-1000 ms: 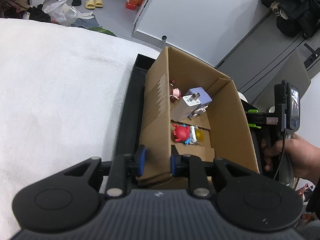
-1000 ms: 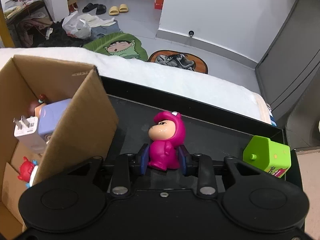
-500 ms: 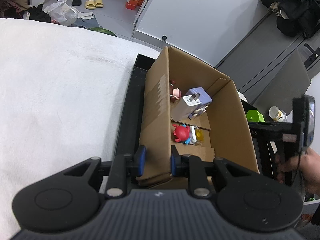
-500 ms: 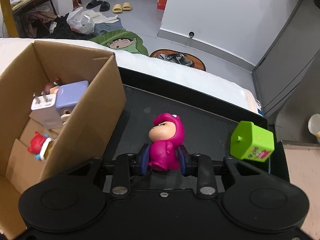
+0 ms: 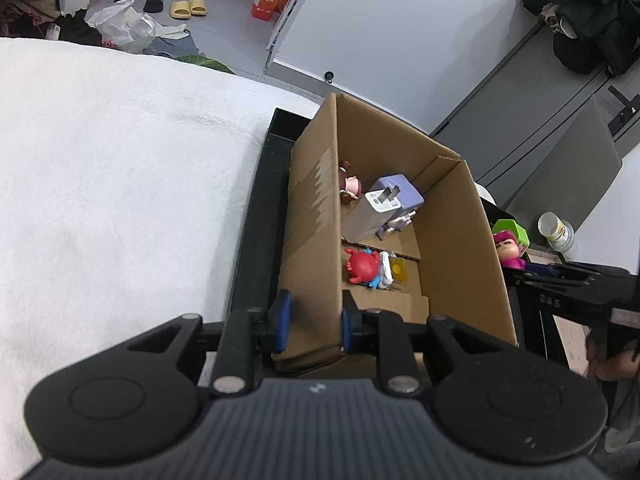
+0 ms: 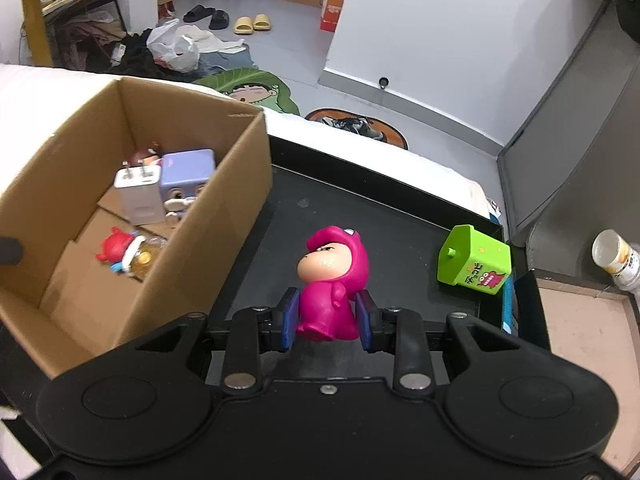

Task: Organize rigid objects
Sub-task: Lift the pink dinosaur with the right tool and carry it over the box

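The pink toy (image 6: 330, 280) is squeezed in the right gripper (image 6: 328, 320), above the black tray (image 6: 400, 216), right of the cardboard box (image 6: 224, 216). It might bump the wall and slip out. The left gripper (image 5: 312, 326) pinches the box's wall. Only the right view shows the green cube (image 6: 474, 258) whole.

Cardboard box (image 6: 240, 216): 1
Black tray (image 6: 400, 216): 1
Pink figurine (image 6: 332, 284): 1
Green house-shaped toy (image 6: 474, 266): 1
Red figure in box (image 6: 114, 246): 1
Brown-haired figure in box (image 5: 349, 184): 1
White plug charger (image 6: 138, 196): 1
Purple block toy (image 6: 186, 172): 1
Small bottle (image 6: 616, 260): 1
Grippers: 2, left gripper (image 5: 312, 322) and right gripper (image 6: 328, 320)
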`<state>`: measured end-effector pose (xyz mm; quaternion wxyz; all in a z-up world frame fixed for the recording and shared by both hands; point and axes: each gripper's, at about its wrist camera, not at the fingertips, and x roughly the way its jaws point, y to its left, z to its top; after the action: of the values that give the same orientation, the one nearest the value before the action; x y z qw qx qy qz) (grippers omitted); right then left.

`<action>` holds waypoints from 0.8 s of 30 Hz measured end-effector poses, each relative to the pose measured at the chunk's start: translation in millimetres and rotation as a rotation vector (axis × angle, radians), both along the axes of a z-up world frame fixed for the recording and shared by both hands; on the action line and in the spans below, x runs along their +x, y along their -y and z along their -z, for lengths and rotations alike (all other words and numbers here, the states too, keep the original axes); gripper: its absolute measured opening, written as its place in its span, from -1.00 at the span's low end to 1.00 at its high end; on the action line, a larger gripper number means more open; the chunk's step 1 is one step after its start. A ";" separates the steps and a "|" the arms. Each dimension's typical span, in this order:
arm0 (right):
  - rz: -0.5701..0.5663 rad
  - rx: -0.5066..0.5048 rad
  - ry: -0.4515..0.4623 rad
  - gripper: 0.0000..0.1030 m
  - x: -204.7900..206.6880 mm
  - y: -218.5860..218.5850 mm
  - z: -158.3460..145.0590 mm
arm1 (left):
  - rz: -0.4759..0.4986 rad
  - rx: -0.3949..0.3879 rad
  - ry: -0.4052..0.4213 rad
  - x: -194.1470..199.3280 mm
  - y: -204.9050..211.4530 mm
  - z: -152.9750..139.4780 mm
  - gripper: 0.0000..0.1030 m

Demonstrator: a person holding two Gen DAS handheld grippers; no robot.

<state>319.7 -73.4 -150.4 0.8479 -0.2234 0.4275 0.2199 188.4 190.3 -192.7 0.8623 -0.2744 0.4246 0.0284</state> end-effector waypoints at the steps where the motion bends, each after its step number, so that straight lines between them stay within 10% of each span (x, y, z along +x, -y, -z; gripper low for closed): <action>1: -0.007 -0.004 0.005 -0.42 -3.8 -0.4 -2.5 | 0.000 0.000 0.000 0.1 -0.1 0.1 -0.58; 24: -0.173 0.045 0.106 -0.42 -31.2 -65.0 -68.8 | -0.001 0.000 0.001 -0.7 -1.0 -0.3 -0.58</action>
<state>288.5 -8.4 -81.5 0.8521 -0.2515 0.3561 0.2898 187.7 191.3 -192.4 0.8626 -0.2745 0.4240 0.0284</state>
